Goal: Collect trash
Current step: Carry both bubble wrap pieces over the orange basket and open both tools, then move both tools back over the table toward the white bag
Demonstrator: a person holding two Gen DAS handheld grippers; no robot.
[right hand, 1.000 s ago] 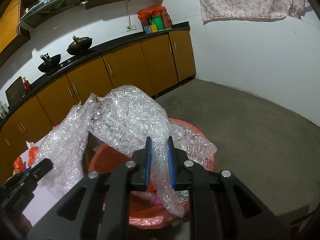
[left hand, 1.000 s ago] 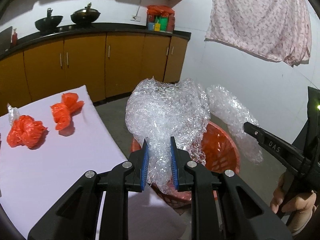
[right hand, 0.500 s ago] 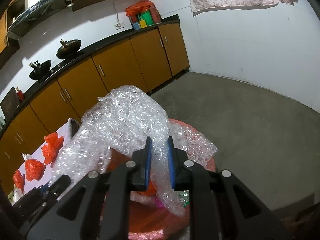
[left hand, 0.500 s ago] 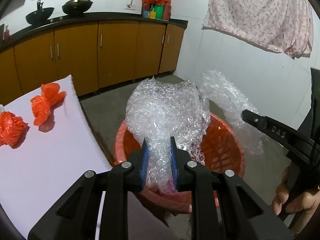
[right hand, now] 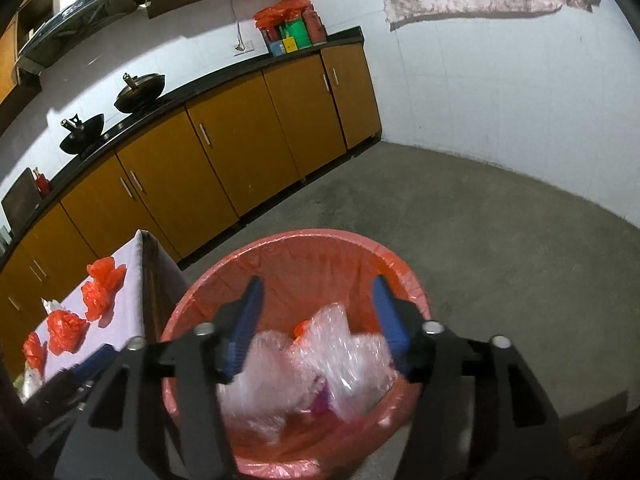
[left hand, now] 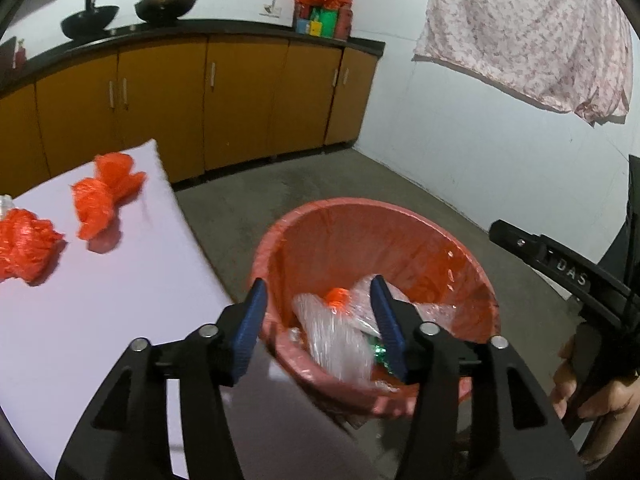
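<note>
Left gripper (left hand: 318,314) and right gripper (right hand: 318,314): jaws have just been opening, now spread wide, gripping nothing. Bubble wrap (right hand: 320,364) lies loose inside the red bin (right hand: 280,258), blurred. Orange bags (left hand: 106,196) remain on the table (left hand: 100,300), left of bin.

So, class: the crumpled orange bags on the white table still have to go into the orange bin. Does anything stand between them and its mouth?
Nothing visible does. The orange bags lie on the table; the bin stands open right beside its edge, bubble wrap low inside.
</note>
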